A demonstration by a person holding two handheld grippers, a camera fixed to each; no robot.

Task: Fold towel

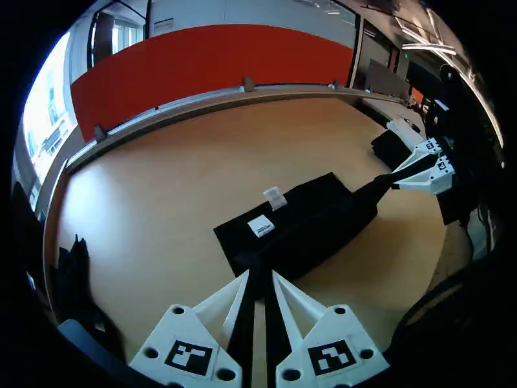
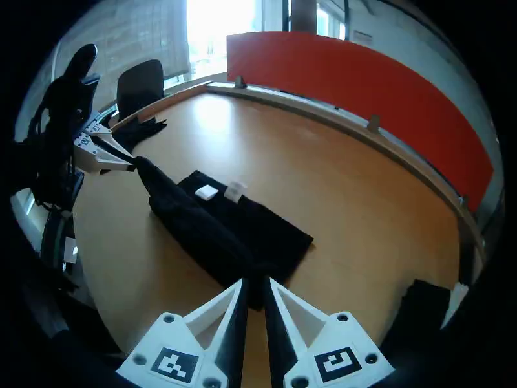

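The left gripper is pressed tight on one near corner of the black cloth towel. The right gripper pinches the other near corner the same way. The towel's near edge runs between them. The rest lies flat around the middle of the light brown wooden table. Two small white tags sit on the towel. Along the table's far edge stands a long red wall panel.

Overexposed window daylight, fisheye-bent edges, sharp focus
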